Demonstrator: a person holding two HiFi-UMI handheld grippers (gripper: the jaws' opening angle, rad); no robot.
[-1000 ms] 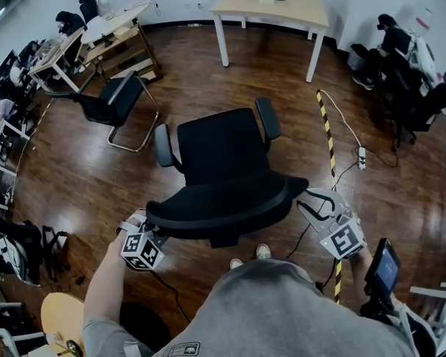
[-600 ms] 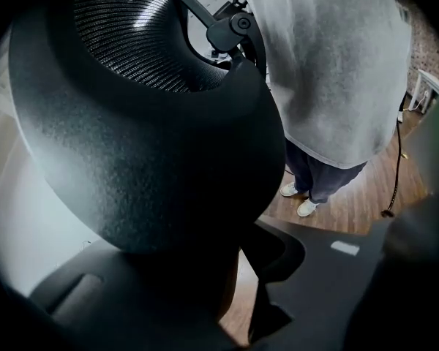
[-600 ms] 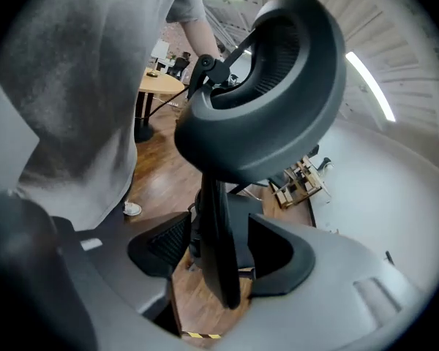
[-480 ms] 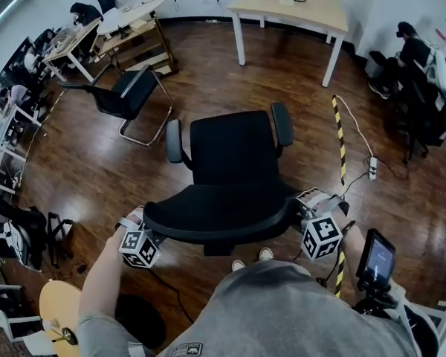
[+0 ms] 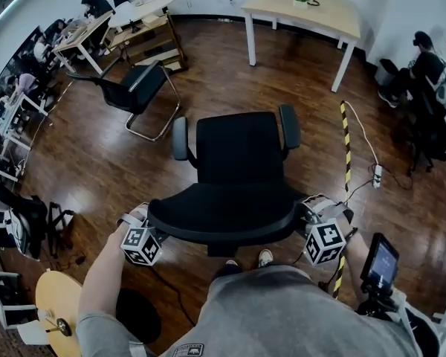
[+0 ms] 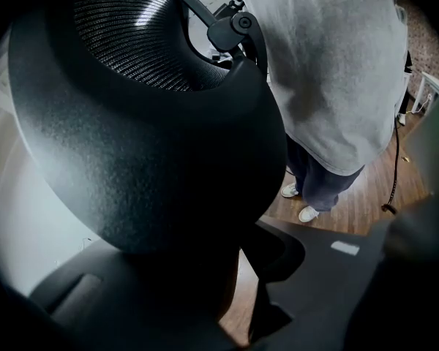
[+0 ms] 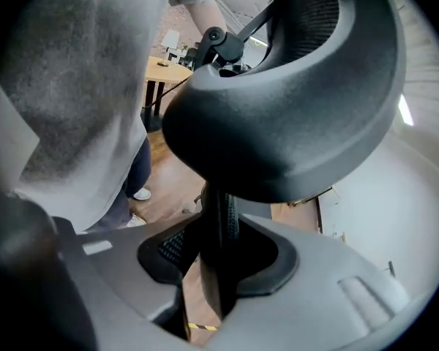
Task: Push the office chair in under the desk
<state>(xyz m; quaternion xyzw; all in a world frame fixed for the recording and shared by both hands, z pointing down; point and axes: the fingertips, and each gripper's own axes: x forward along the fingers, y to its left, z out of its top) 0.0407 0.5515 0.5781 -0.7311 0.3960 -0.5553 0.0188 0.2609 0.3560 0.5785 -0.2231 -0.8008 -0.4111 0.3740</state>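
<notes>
Though hidden overhead, left tongs (image 6: pixel 241 298) grip office chair (image 6: pixel 154 145) (backrest).

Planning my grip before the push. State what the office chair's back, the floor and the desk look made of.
Office chair's back: looks like a matte black moulded plastic rim, finely pebbled, with a ribbed mesh panel inside. Floor: dark glossy wood planks showing light glare, possibly laminate. Desk: pale wood-look top, white legs, likely painted metal.
</notes>
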